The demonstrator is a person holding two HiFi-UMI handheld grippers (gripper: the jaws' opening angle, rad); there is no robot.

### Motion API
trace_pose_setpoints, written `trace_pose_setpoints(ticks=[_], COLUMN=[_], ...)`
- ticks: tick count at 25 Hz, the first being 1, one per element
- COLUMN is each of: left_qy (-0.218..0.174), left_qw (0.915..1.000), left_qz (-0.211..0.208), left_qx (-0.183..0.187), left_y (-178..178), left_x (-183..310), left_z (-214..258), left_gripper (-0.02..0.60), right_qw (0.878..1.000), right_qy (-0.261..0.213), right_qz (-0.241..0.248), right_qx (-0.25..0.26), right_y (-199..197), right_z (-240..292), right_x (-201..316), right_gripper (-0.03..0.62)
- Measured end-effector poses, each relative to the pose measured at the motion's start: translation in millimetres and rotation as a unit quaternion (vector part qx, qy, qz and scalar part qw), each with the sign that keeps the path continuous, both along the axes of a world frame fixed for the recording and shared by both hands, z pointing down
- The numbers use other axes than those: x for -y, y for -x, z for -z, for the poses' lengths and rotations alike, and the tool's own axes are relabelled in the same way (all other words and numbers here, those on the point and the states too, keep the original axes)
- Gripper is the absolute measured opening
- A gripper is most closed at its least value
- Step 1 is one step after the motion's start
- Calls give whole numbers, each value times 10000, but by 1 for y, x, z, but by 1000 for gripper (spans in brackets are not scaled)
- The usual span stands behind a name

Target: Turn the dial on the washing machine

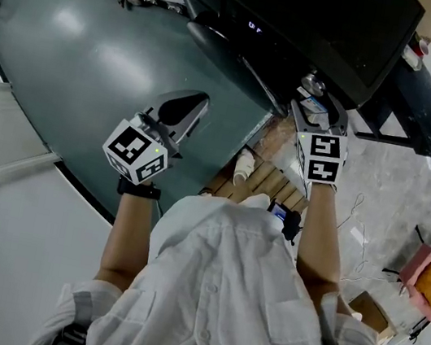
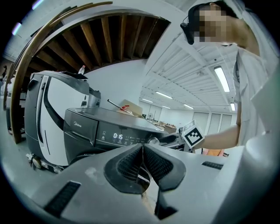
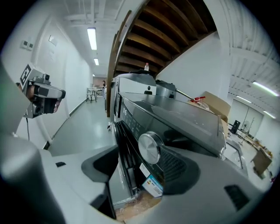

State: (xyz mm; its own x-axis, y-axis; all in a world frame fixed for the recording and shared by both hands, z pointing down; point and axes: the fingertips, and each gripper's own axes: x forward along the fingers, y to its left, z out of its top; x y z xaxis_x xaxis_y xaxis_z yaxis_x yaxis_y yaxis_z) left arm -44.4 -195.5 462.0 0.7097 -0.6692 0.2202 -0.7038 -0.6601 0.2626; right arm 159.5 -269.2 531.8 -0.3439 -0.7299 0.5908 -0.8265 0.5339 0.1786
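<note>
Jaws of the right tool (image 3: 142, 160) stand apart, with the round silver dial (image 3: 150, 148) between them, closer to the right-hand pad. I cannot tell if that pad touches it. This position suits the task: the tool only needs to close on the dial and then rotate. The dial sits on the dark front of the washing machine (image 3: 188, 116), above a small sticker (image 3: 152, 186). The left tool (image 2: 142, 151) is pressed together on nothing and is well apart from the machine, probably so it does not get in the way. Its view shows the lit display (image 2: 118, 136) near the dial.
</note>
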Motion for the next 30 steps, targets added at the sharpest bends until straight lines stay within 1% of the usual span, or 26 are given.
trace_pose_setpoints(ticks=[10, 14, 19, 22, 27, 30], left_qy=[5, -5, 1, 11, -6, -20], left_qw=[10000, 10000, 10000, 10000, 10000, 10000], left_qz=[-12, -8, 7, -7, -44, -59], left_qx=[-11, -7, 1, 4, -12, -7], left_y=[-4, -4, -3, -4, -7, -8], left_x=[-4, -5, -6, -6, -5, -5], left_z=[0, 1, 2, 1, 1, 0], left_gripper=[17, 17, 17, 17, 17, 17], right_qw=[9998, 9986, 9975, 9964, 9960, 9969], right_qy=[86, 442, 540, 723, 745, 701], right_qz=[-117, -235, -296, -287, -296, -227], right_qx=[126, 181, 333, 346, 385, 268], right_y=[0, -5, -5, -5, -6, -8], right_z=[-1, -15, -17, -26, -29, -30], right_x=[0, -5, -5, -8, -6, -7], right_gripper=[305, 318, 316, 322, 315, 309])
